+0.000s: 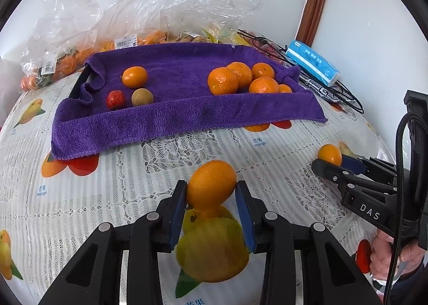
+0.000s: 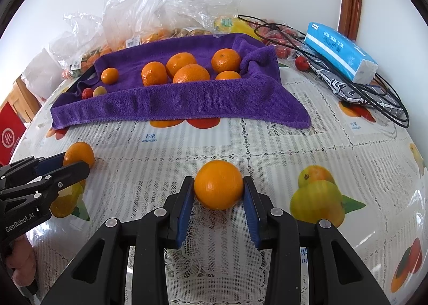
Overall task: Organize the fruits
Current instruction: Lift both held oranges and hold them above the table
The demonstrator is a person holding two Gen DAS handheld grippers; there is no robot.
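Two tools loaded | left tool [image 1: 211,192] clamped on small orange [image 1: 211,184], lower centre | right tool [image 2: 218,187] clamped on second orange [image 2: 218,184], lower centre | purple towel tray [image 1: 187,118] above | risk: round fruit slipping from pads, rolling across tabletop [image 1: 160,160]

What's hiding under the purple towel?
A dark tray edge peeks out at the purple towel's left corner. Printed tablecloth fruit pictures show at its front edge. The rest underneath is covered.
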